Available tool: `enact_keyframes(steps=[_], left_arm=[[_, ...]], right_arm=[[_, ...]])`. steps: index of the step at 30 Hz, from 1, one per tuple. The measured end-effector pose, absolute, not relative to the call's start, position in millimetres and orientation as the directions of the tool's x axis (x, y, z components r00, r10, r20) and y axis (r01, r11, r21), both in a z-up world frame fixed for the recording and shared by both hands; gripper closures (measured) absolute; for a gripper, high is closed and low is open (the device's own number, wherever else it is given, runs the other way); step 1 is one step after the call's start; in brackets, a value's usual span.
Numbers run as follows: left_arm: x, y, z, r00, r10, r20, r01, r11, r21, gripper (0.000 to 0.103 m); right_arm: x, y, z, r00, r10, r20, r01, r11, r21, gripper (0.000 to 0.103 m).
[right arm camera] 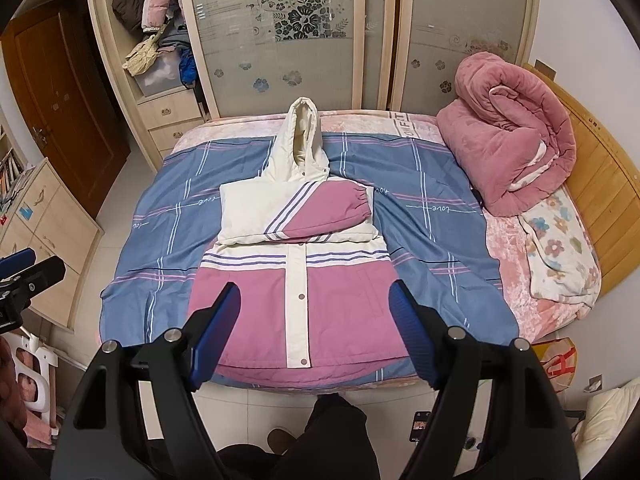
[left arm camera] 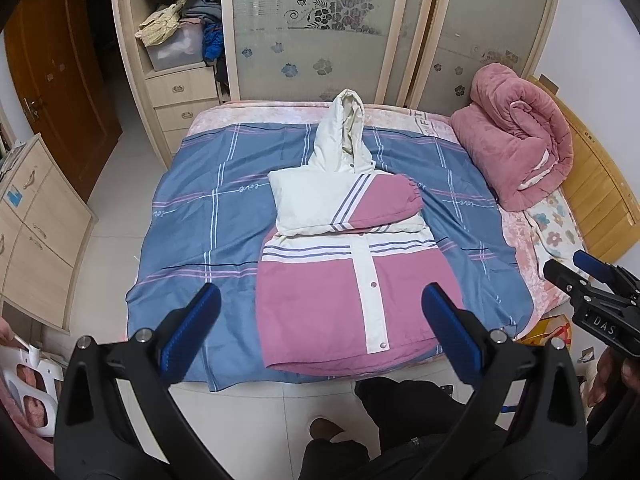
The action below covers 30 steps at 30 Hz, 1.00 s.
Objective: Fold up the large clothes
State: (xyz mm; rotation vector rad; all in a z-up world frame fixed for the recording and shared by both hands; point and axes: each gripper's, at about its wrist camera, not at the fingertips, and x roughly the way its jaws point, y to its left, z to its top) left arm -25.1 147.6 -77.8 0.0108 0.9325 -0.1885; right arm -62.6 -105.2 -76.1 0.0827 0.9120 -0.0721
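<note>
A pink and cream hooded jacket (left arm camera: 344, 264) lies front-up on the bed, hood pointing to the far side, both sleeves folded across the chest; it also shows in the right wrist view (right arm camera: 304, 264). My left gripper (left arm camera: 320, 304) is open and empty, held above the jacket's near hem. My right gripper (right arm camera: 316, 300) is open and empty, also above the hem. The right gripper shows at the right edge of the left wrist view (left arm camera: 588, 284); the left gripper shows at the left edge of the right wrist view (right arm camera: 24, 276).
A blue plaid sheet (right arm camera: 432, 216) covers the bed. A rolled pink blanket (right arm camera: 508, 140) and a floral pillow (right arm camera: 560, 248) lie at the right by the wooden headboard (right arm camera: 604, 184). A wardrobe (right arm camera: 280, 40) stands beyond, a dresser (left arm camera: 36, 224) left. The person's legs (right arm camera: 320, 436) are at the bed's near edge.
</note>
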Motion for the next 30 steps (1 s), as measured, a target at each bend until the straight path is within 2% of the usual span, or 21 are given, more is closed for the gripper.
enact_keyframes(steps=[10, 17, 24, 28, 30], left_arm=[[1, 141, -92, 0.543, -0.140, -0.828, 0.144, 0.987, -0.072, 0.002], [48, 138, -119, 0.481, -0.102, -0.871, 0.101, 0.993, -0.060, 0.002], [126, 122, -154, 0.383, -0.042, -0.923, 0.061, 0.998, -0.021, 0.002], [171, 115, -163, 0.349, 0.002, -0.937, 0.011, 1.000, 0.006, 0.002], [191, 114, -166, 0.336, 0.023, -0.942, -0.028, 1.000, 0.014, 0.002]], right_arm=[[-37, -110, -88, 0.588, 0.006, -0.809, 0.071, 0.996, 0.059, 0.026], [38, -120, -118, 0.540, 0.058, -0.840, 0.032, 0.996, 0.089, 0.026], [194, -139, -158, 0.494, 0.068, -0.867, 0.024, 0.995, 0.092, 0.026], [314, -151, -201, 0.428, 0.068, -0.901, 0.032, 0.995, 0.091, 0.027], [362, -156, -219, 0.414, 0.068, -0.908, 0.024, 0.996, 0.086, 0.033]])
